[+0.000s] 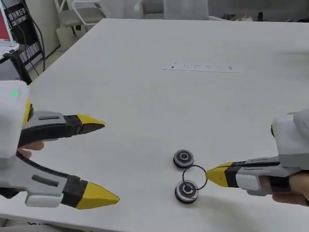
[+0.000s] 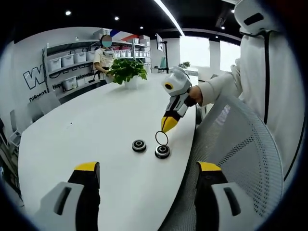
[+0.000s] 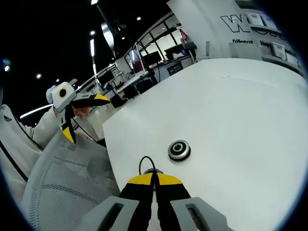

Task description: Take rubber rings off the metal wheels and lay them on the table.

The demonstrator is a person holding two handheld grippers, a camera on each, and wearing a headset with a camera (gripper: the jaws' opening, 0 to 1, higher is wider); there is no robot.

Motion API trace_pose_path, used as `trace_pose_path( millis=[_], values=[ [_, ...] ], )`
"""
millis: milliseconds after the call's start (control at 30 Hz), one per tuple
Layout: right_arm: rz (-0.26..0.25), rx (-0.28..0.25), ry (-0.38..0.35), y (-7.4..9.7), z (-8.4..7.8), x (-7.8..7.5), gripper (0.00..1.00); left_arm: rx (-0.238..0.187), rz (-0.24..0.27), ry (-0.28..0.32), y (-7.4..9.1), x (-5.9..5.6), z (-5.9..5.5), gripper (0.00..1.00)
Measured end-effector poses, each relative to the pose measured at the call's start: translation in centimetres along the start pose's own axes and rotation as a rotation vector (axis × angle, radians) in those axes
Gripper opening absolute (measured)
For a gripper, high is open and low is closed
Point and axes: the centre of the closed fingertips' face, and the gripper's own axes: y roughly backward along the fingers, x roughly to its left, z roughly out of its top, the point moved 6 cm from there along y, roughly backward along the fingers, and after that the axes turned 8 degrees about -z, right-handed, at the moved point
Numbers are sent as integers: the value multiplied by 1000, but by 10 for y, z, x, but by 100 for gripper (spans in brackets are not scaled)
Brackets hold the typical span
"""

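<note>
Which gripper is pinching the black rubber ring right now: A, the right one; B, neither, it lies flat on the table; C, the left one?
A: the right gripper has its jaws shut on the rubber ring, while the left gripper stands wide open.

Near wheel (image 3: 153, 170): I'm seeing only a sliver of it, with the right gripper (image 3: 154, 176) covering the rest with its closed tips.
Rubber ring (image 3: 140, 166): its lower arc is disappearing behind those tips.
Table print (image 1: 200, 67): I'm finding it too small to read.
Left gripper (image 1: 111, 162): its body is running off the left edge of the head view.
</note>
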Motion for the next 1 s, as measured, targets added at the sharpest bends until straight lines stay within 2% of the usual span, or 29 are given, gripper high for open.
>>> trace_pose_path(
  millis=[67,167,300,433,733,1000],
  values=[
    [2,1,8,0,2,2,0,-13,11,18,4,-3,-4,80],
    [2,1,20,0,6,3,0,-11,24,34,7,-8,-11,80],
    [7,-8,21,1,11,5,0,-38,42,66,8,-12,-16,80],
    [1,-15,21,1,17,7,0,-40,45,84,8,-18,-23,79],
    [9,-27,88,0,37,19,0,-49,93,114,12,-14,-31,78],
    [31,-38,118,-7,54,30,0,-62,103,134,10,-11,-35,79]
  ],
)
